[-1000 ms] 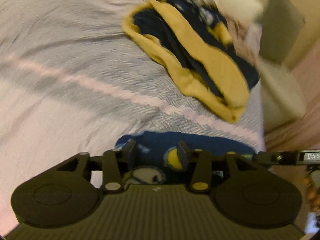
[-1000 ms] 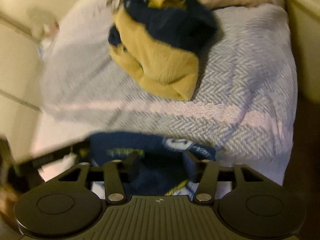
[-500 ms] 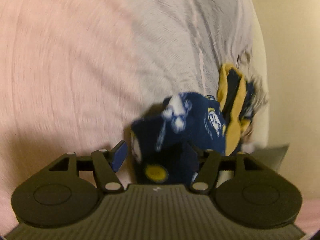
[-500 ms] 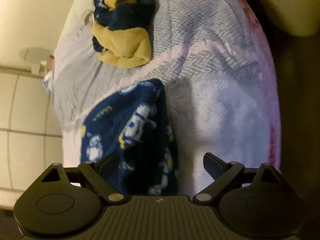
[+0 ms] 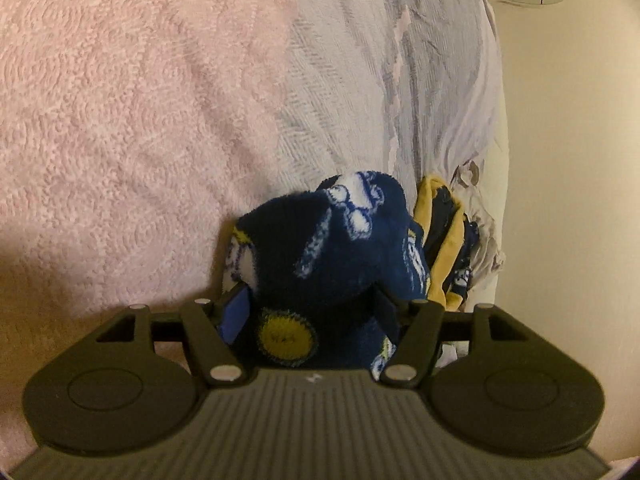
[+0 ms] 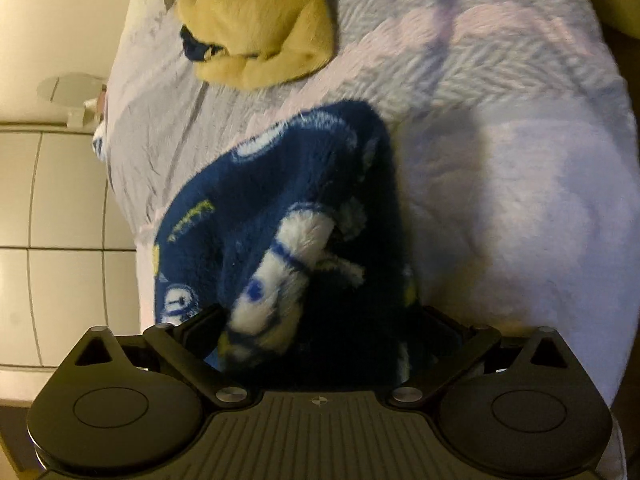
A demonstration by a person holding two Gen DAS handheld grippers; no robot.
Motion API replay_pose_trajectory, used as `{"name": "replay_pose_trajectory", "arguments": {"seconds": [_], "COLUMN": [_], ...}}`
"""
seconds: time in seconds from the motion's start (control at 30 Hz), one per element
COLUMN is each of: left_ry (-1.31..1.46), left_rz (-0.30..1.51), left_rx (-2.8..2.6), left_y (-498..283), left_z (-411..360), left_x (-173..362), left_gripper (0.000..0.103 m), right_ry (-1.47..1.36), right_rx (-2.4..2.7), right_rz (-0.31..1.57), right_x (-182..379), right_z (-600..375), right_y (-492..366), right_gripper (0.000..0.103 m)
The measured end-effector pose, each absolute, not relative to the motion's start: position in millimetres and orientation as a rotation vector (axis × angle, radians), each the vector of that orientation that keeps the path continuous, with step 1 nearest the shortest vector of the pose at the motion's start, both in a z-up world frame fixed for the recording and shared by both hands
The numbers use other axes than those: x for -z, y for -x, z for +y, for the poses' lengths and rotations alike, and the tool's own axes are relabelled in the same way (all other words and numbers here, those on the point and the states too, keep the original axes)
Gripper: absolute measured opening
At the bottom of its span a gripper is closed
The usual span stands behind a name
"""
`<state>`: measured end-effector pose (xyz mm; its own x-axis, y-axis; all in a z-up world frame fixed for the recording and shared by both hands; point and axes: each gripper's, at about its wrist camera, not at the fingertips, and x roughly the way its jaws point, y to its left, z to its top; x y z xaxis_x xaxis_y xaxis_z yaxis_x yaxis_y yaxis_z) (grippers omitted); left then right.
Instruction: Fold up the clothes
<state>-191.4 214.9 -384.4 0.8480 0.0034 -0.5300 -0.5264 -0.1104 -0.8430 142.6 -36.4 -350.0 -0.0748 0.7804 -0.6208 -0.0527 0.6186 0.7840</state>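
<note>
My left gripper point(image 5: 310, 316) and right gripper point(image 6: 320, 344), fingers wide and just opening, straddle the blue fleece garment point(image 6: 288, 216), which stretches away along the bed point(image 6: 520, 200) edge.

Left tongs point(image 5: 308, 306) straddle bunched navy fleece garment point(image 5: 340, 248) on pink blanket point(image 5: 120, 120).

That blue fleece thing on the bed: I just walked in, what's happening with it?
A person is folding clothes on a bed with two tools. The navy printed fleece garment lies bunched between the fingers of both. The left hand-held gripper has just been opening with fleece between its fingers; the right hand-held gripper stands wide open over it. A yellow-and-navy garment waits further up.
</note>
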Motion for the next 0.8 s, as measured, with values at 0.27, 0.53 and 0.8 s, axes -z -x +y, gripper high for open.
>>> {"name": "replay_pose_trajectory", "arguments": {"seconds": [0.27,0.53,0.8], "left_ry": [1.717,1.763,1.687], "left_rz": [0.378,0.301,0.279], "left_rx": [-0.478,-0.416,-0.352], "left_y": [198,183,172], "left_z": [211,210,218], "left_x": [404,413,396], "left_gripper": [0.066,0.052,0.029], "right_ry": [-0.643,-0.675,-0.761], "right_rx": [-0.777,-0.768,-0.795], "right_rz": [1.511,1.541,1.484], "right_x": [357,364,354], "right_z": [-35,-25,-36], "right_y": [-144,-149,-143], "right_gripper": [0.103,0.102,0.048]}}
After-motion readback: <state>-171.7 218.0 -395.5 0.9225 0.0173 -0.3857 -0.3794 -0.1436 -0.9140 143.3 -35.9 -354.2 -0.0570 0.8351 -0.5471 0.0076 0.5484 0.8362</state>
